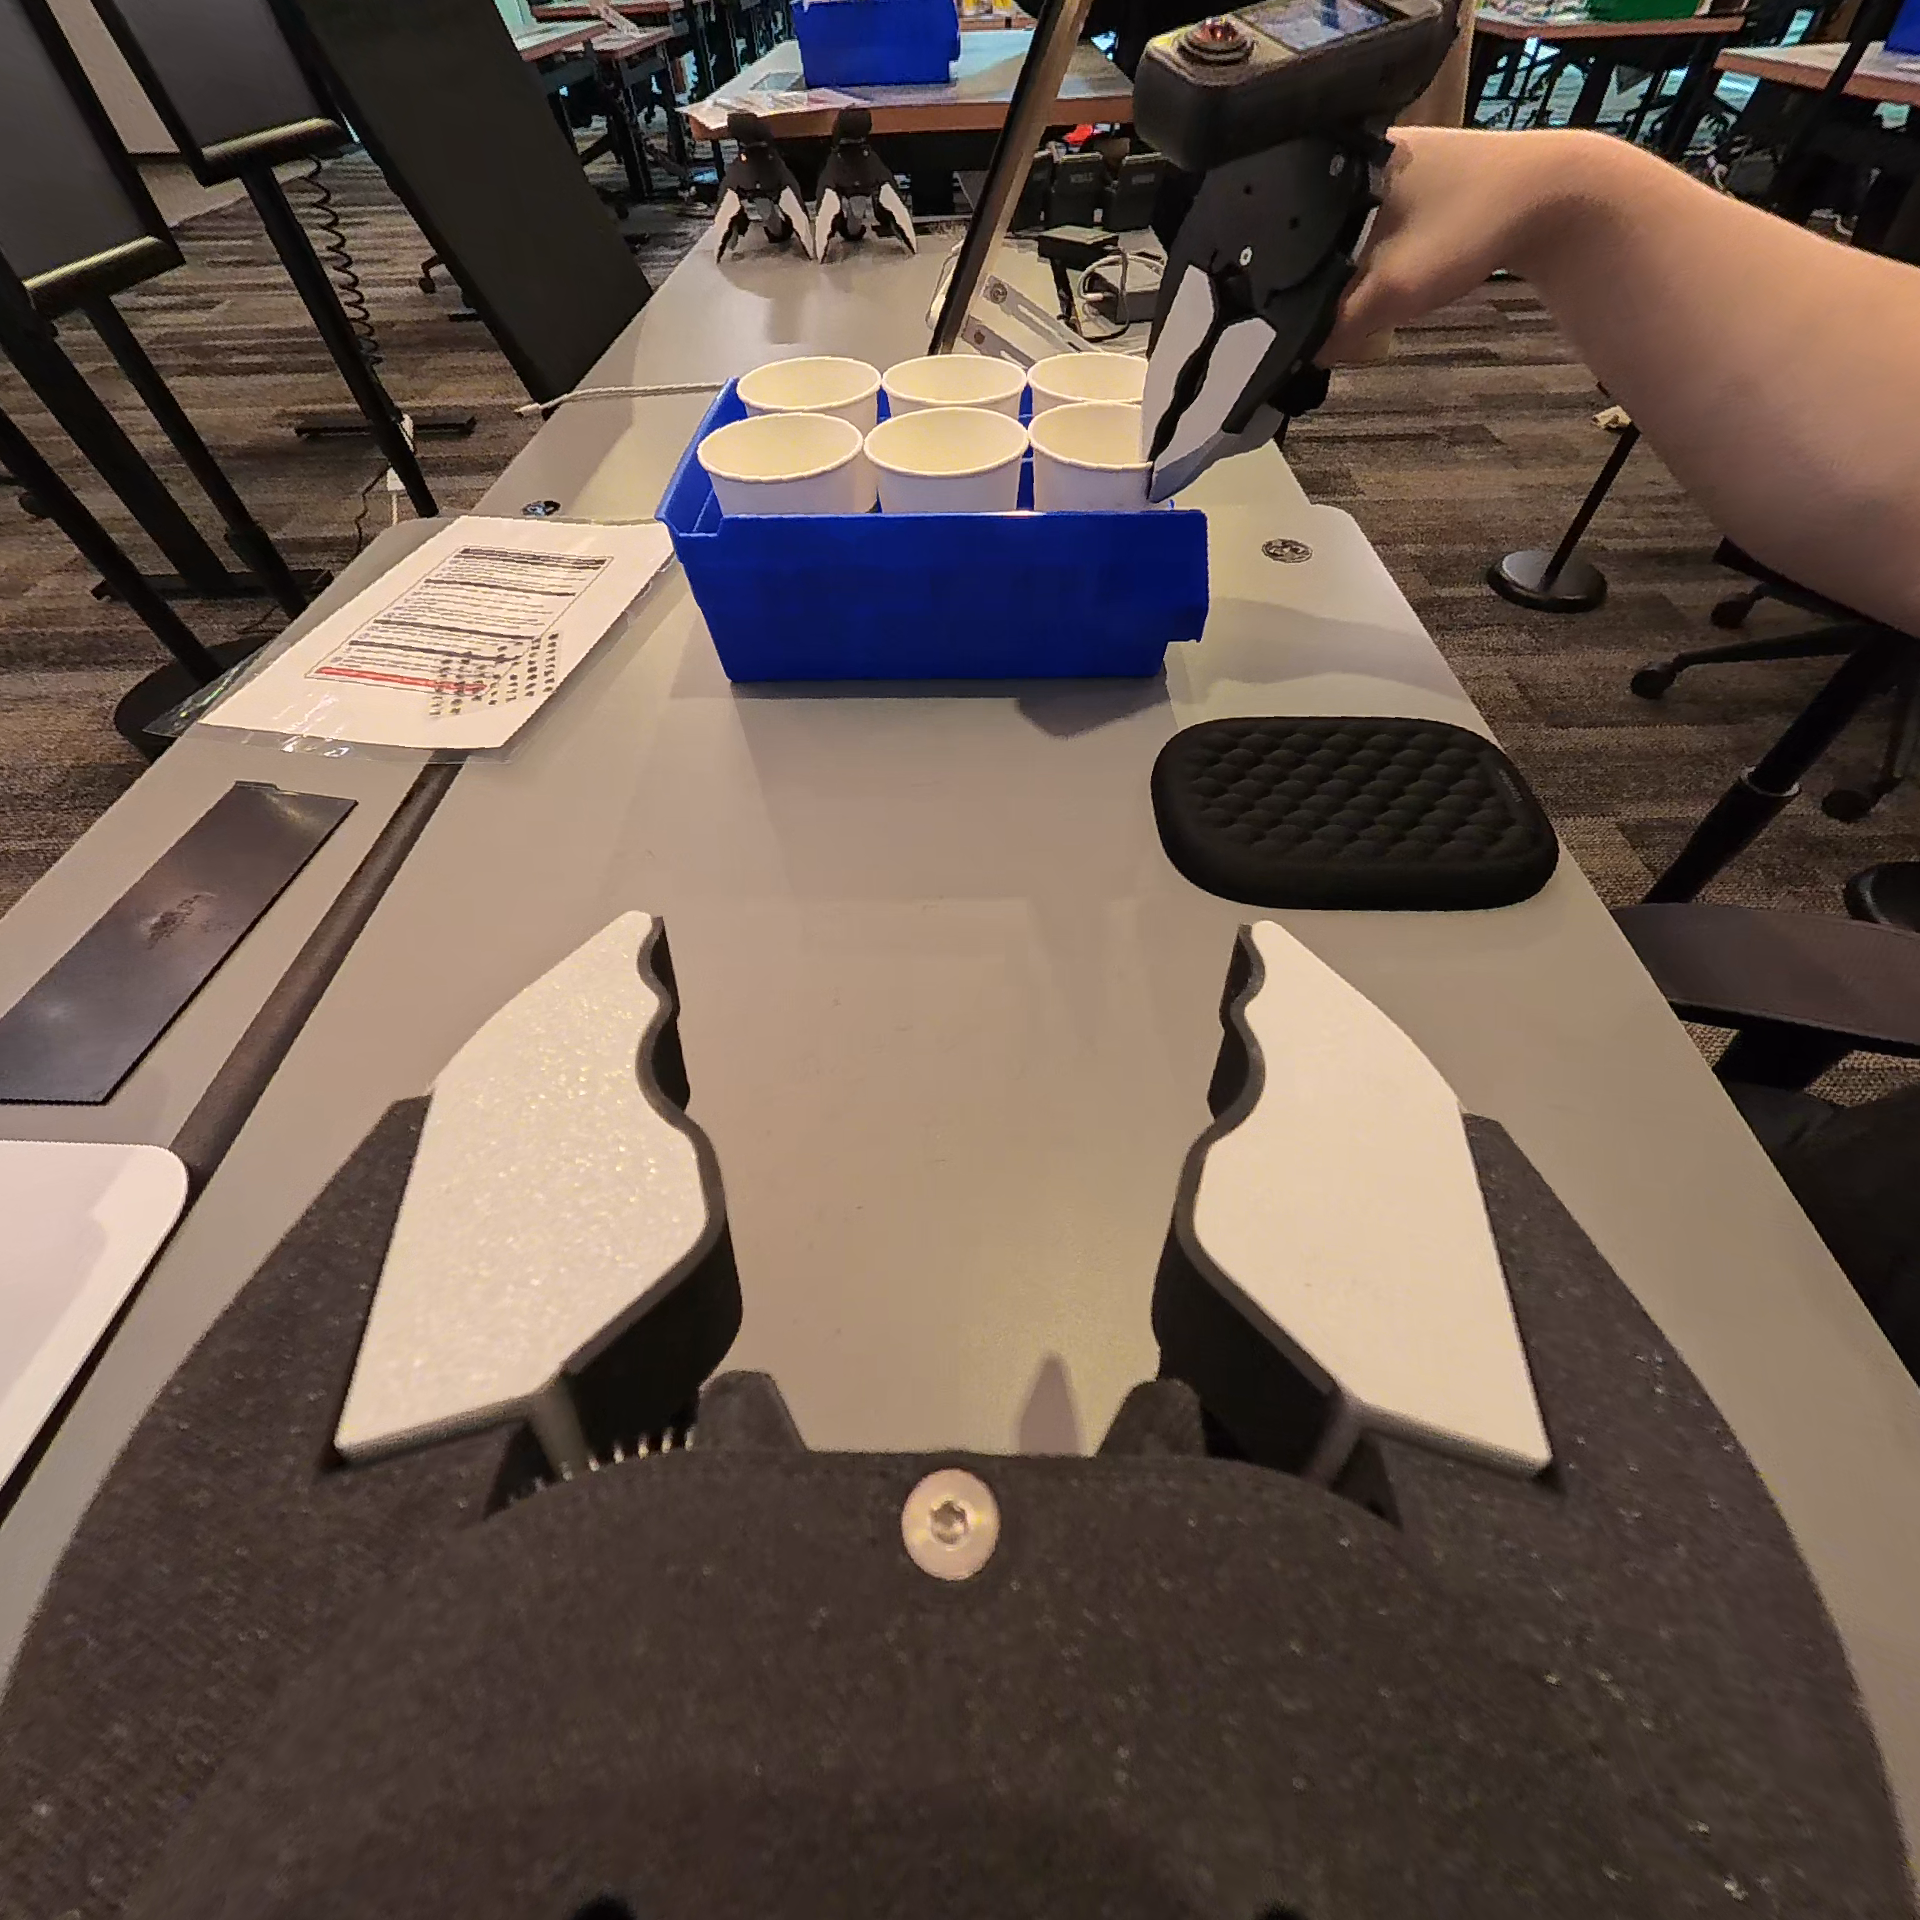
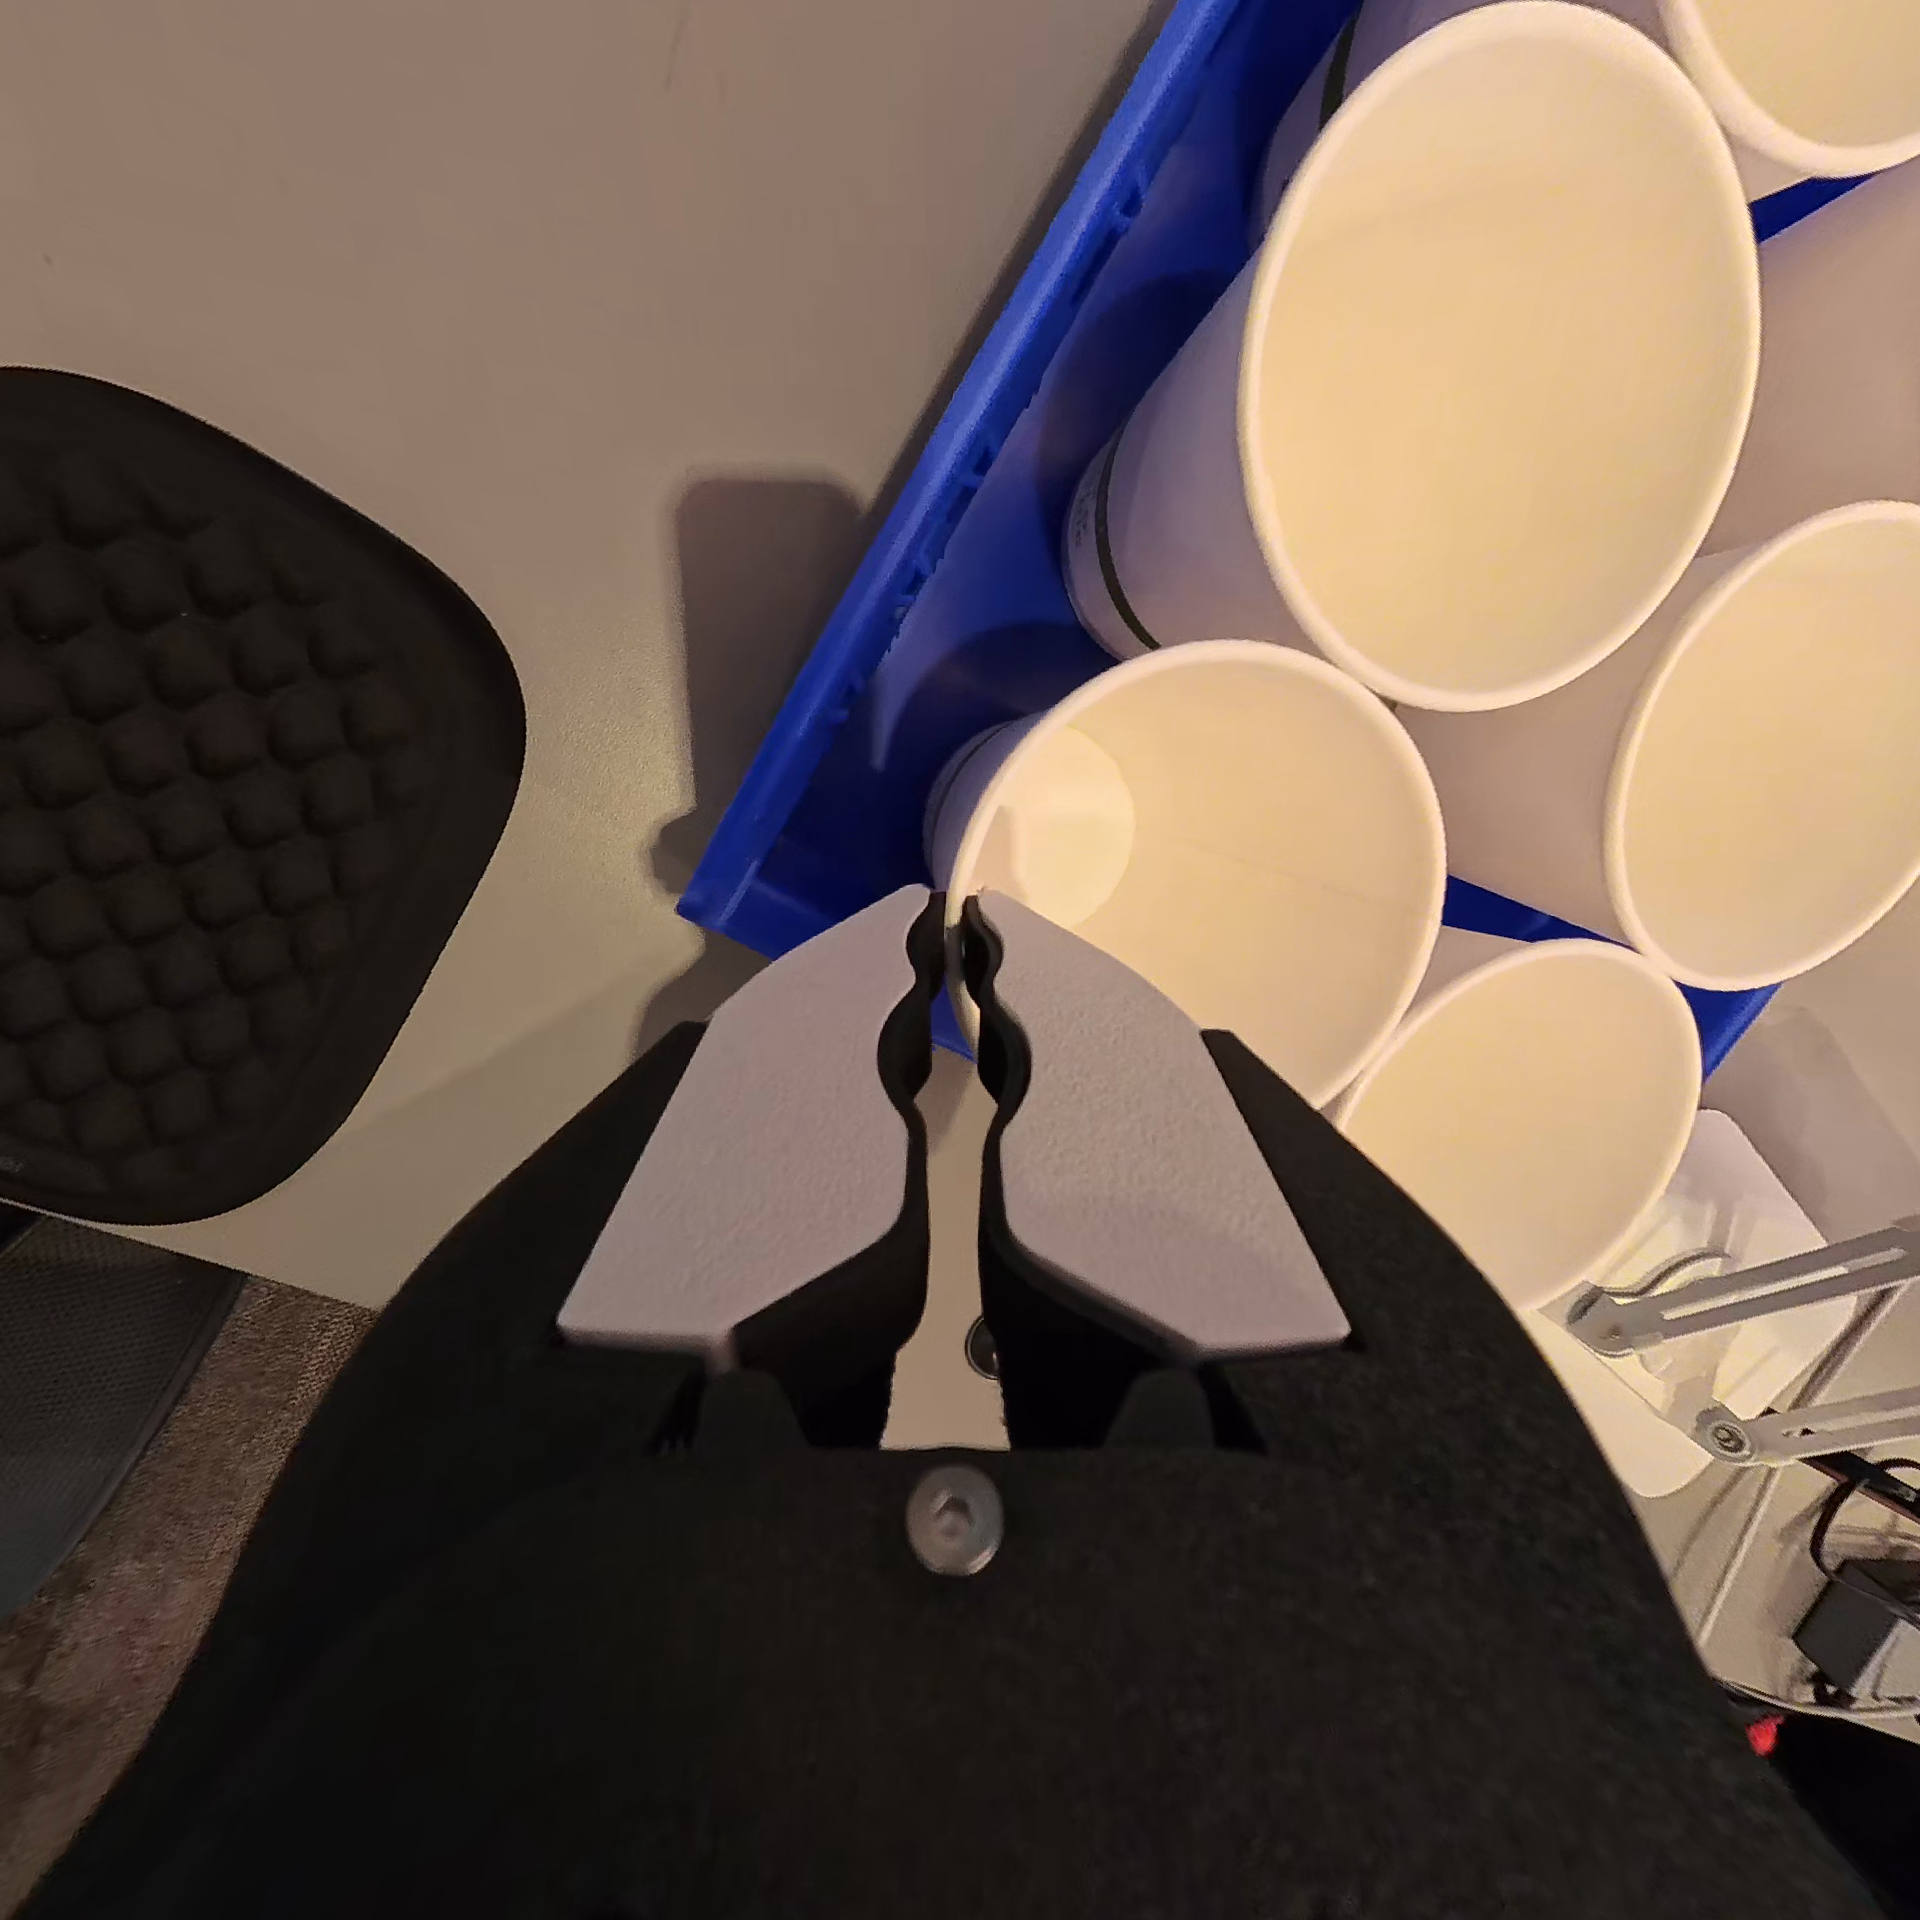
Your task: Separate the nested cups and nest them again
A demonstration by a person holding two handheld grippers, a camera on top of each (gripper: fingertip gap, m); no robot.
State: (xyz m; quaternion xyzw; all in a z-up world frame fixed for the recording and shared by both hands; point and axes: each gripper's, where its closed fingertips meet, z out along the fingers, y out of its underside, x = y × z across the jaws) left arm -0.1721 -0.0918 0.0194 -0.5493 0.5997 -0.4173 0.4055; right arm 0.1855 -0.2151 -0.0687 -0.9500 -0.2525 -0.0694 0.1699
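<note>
Several white paper cups stand in a blue bin (image 1: pixel 935 592) on the grey table. My right gripper (image 2: pixel 954 920) is shut on the rim of the front right cup (image 2: pixel 1226 831), one finger inside and one outside. The same gripper (image 1: pixel 1169 478) shows in the left wrist view, pointing down at that cup (image 1: pixel 1091 457), held by a person's hand. That cup sits tilted in the bin (image 2: pixel 883 644). My left gripper (image 1: pixel 951 966) is open and empty, low over the near part of the table, well short of the bin.
A black padded mat (image 1: pixel 1351 810) lies right of the bin, also in the right wrist view (image 2: pixel 208 790). A laminated sheet (image 1: pixel 436 634) lies left of the bin. Two spare grippers (image 1: pixel 816 197) stand at the far end. A lamp arm (image 1: pixel 997 177) rises behind the bin.
</note>
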